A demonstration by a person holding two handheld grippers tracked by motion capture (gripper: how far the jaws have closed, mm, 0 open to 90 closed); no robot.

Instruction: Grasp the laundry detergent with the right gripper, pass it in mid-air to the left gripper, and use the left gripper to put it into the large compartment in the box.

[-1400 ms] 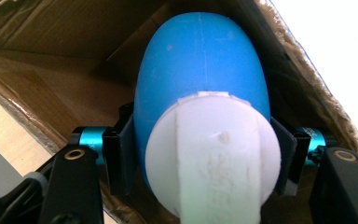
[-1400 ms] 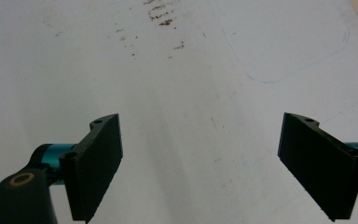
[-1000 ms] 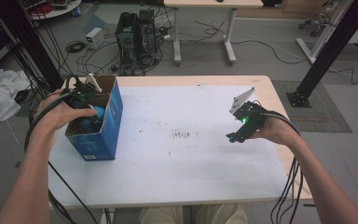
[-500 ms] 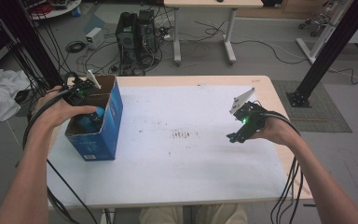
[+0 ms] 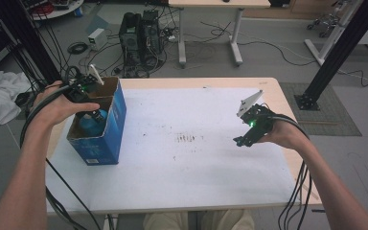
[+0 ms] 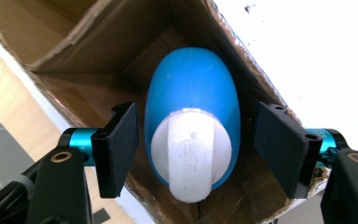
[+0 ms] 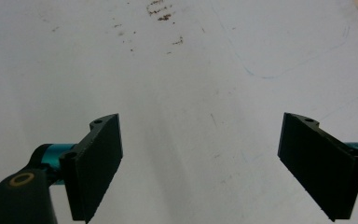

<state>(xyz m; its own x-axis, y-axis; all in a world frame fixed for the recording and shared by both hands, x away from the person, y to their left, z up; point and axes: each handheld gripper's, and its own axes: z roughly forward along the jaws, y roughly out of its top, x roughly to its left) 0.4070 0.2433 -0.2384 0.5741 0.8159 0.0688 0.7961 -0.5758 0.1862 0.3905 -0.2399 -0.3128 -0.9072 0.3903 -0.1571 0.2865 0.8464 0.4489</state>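
Clearly the risk sits at the blue cardboard box (image 5: 100,129), which stands near the left edge of the surface (image 5: 191,177). The left gripper (image 6: 193,144) hangs over the box's open top with its jaws spread, one on each side of the blue bottle (image 6: 193,107) that stands inside, and neither pad touches it. The bottle is rounded and smooth, with a white cap (image 6: 191,158) facing up toward the jaws, so if they close on the curved shoulder, I judge it could squirt out sideways or tip against the box wall. The gap between bottle and cardboard looks tight on the far side, and a jaw might catch the torn rim and drag the light box along. Well away from the box, toward the right side of the surface, the right gripper (image 7: 200,163) hovers above bare white sheet with its jaws wide apart and nothing between them, so nothing steadies the box. As for writing, the cap carries faint embossed lettering too soft to read, and a small pale label low on the box's blue side is too small to make out.
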